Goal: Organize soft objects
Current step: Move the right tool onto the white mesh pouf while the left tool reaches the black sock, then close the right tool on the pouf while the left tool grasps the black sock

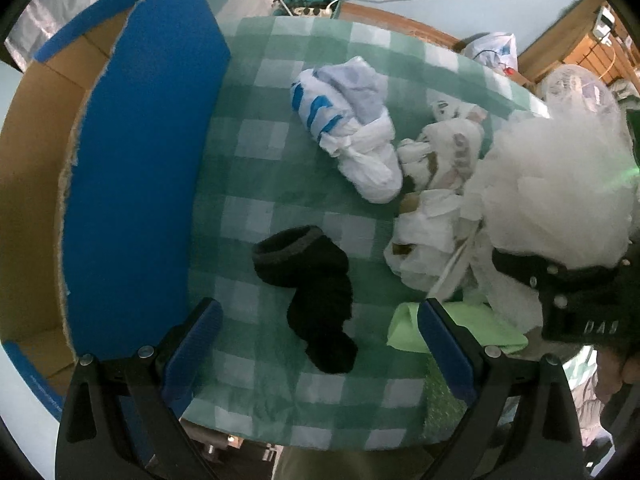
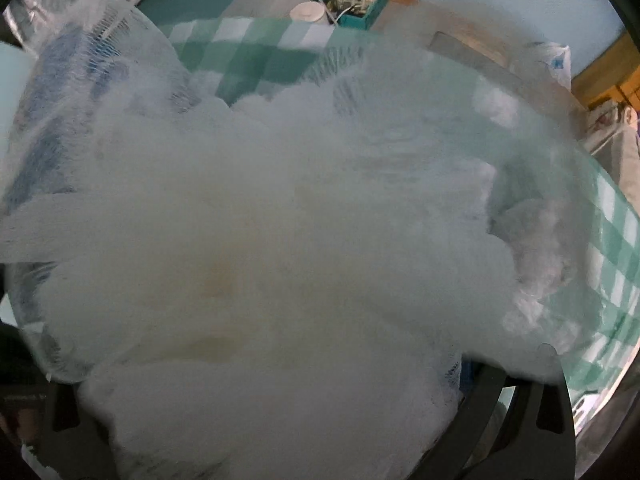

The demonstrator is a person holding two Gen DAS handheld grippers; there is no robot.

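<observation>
My left gripper (image 1: 320, 344) is open and empty, low over the green checked cloth (image 1: 280, 184), with a black sock (image 1: 316, 296) lying between its blue pads. A white sock bundle with blue stripes (image 1: 348, 128) lies further back. Crumpled white patterned fabric (image 1: 436, 184) and a light green cloth (image 1: 472, 328) lie to the right. A white mesh bath pouf (image 1: 560, 192) sits in my right gripper (image 1: 556, 280) at the right edge. In the right wrist view the pouf (image 2: 280, 260) fills the frame and hides the fingertips.
An open cardboard box with a blue flap (image 1: 136, 160) stands on the left beside the cloth. A power strip and white cable (image 1: 316, 10) lie at the back. A white plastic bag (image 1: 492, 50) sits at the far right.
</observation>
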